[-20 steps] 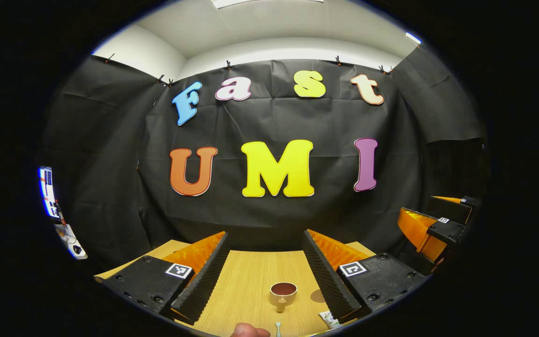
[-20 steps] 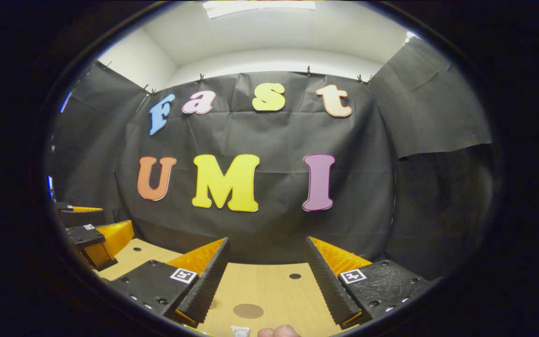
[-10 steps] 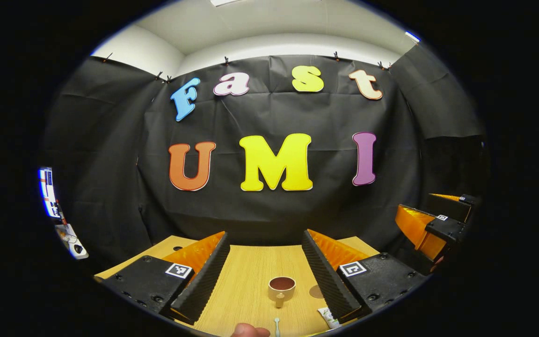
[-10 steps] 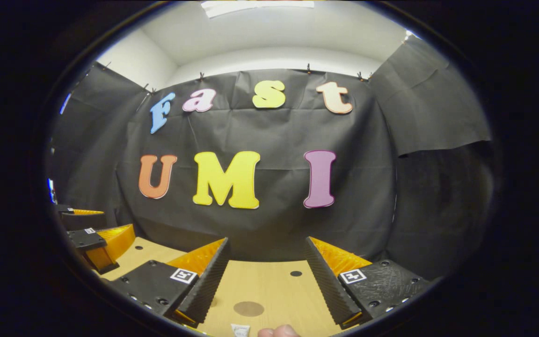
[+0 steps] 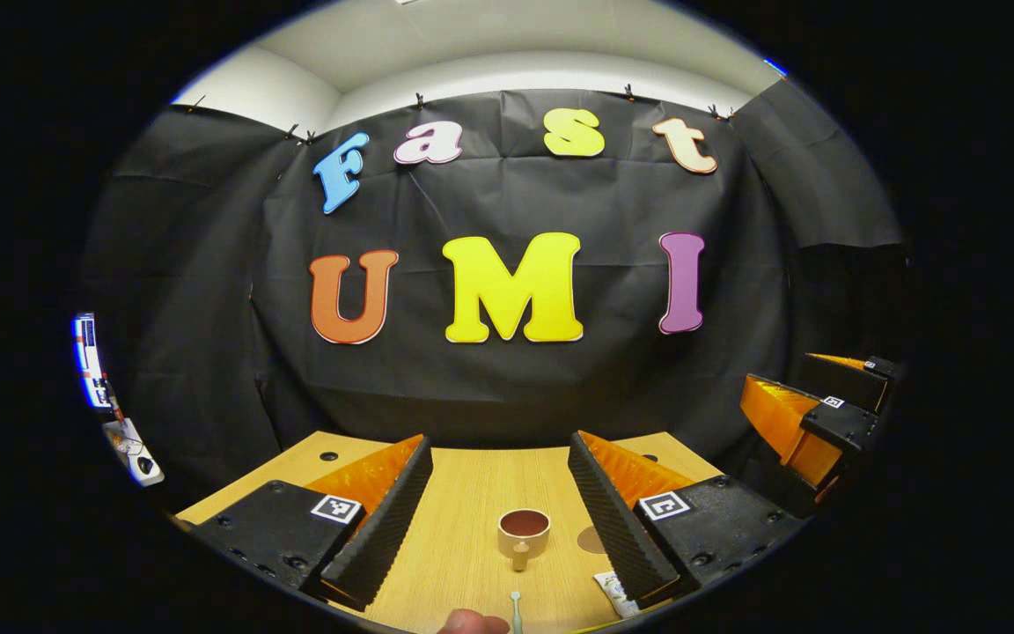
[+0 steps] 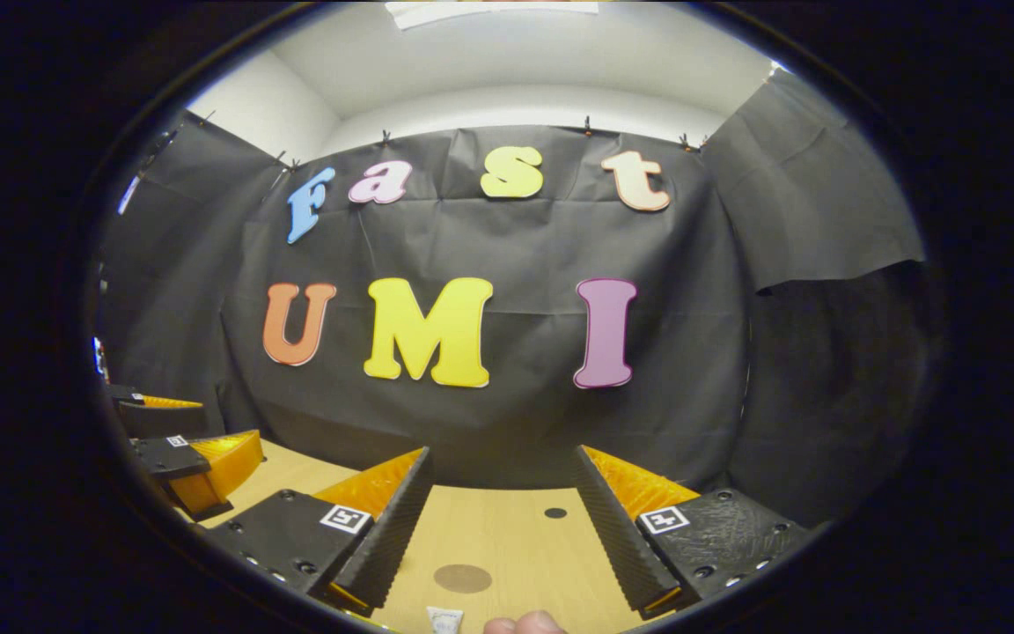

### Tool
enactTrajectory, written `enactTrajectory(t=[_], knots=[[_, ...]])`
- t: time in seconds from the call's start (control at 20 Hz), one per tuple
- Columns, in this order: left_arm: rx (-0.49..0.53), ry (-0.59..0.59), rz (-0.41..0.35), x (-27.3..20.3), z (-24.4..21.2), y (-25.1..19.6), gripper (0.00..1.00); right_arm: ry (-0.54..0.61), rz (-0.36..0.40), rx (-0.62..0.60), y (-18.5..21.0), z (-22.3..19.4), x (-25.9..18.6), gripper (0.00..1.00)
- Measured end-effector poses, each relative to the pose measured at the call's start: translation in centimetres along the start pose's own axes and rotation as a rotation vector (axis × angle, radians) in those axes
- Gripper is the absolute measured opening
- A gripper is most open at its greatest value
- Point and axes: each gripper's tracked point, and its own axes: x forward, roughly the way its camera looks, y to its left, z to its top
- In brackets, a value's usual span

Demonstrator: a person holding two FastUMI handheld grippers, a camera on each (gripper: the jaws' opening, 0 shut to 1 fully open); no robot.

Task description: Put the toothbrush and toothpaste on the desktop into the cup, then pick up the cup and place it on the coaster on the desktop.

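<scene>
In the left gripper view, the left gripper (image 5: 500, 493) is hovering above the wooden desktop (image 5: 463, 546) with its jaws spread wide and gripping nothing. The cup (image 5: 523, 532) is standing upright between the fingers, its handle pointing toward 6 o'clock. The toothbrush (image 5: 516, 610) is lying just at 6 o'clock of the cup, apart from it. The coaster (image 5: 592, 539) is lying flat at 3 o'clock of the cup, and the toothpaste (image 5: 614, 592) is sitting at about 4 o'clock. The right gripper (image 5: 811, 414) is hanging farther off at 3 o'clock.

In the right gripper view, the right gripper (image 6: 503, 497) is also standing open and empty, with the coaster (image 6: 462, 578) lying between its fingers.
</scene>
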Motion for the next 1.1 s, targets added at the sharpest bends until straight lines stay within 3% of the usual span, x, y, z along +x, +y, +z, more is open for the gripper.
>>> enactTrajectory(t=[0.25, 0.6, 0.85, 1.1], knots=[[0.007, 0.096, -0.024, -0.2, -3.2, -0.6, 0.98, 0.076, 0.001, -0.012, -0.8, -2.8, 0.2, 0.97], [0.010, 0.336, -0.071, -1.4, -11.0, -1.7, 0.99, 0.194, 0.003, -0.044, -1.6, -7.4, -1.0, 0.95], [-0.019, 0.586, -0.101, -4.0, -18.1, -2.8, 0.99, 0.258, 0.000, -0.065, -1.9, -9.6, -2.1, 0.95], [-0.021, 0.725, -0.102, -5.1, -22.7, -2.5, 0.99, 0.302, 0.002, -0.102, -2.1, -11.1, -3.1, 0.97]])
